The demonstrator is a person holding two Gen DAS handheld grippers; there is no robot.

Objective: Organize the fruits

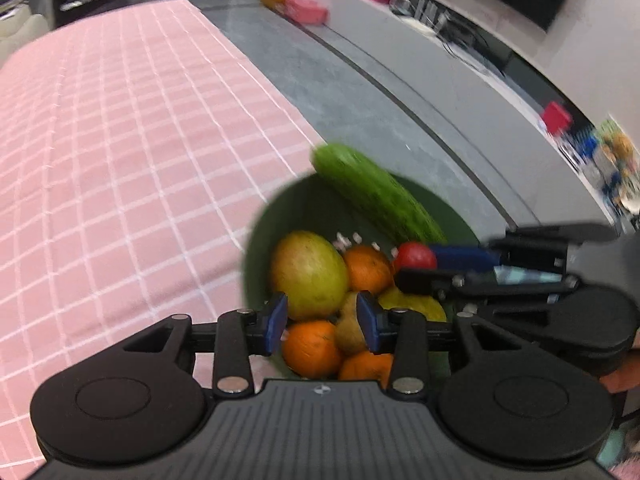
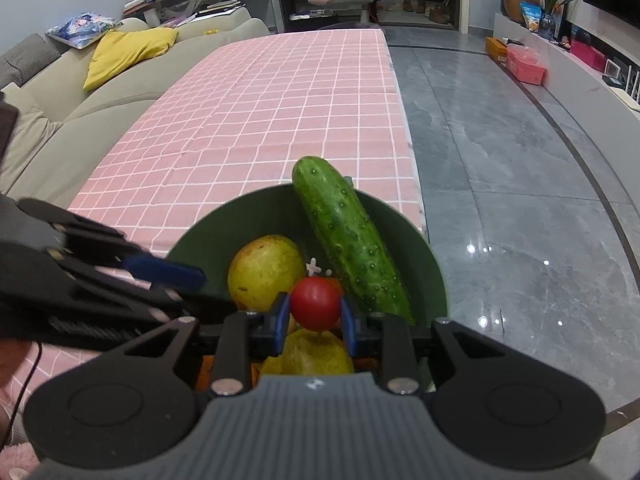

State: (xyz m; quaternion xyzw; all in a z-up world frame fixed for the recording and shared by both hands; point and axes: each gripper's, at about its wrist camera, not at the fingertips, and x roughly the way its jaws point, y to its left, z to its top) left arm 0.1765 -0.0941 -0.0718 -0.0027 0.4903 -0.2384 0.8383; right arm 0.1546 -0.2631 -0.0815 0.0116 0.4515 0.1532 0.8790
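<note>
**Right wrist view: tomato clamped above a full green bowl**

Right wrist view, from the left: the left claw reaches in over the pink checked cloth of the bench, its blue pads apart with nothing between them. Next comes the green bowl, standing at the near right edge of the bench. Inside, a yellow-green mango lies at the left, smooth with a few brown specks. In the middle, the right claw is clamped on a small, round, glossy red tomato, held just above a yellow fruit in the bowl. To the right, a long, bumpy, dark green cucumber leans on the far rim, its tip sticking out past it.

The left wrist view is blurred; it shows oranges and a brownish pear below the spread pads.
</note>
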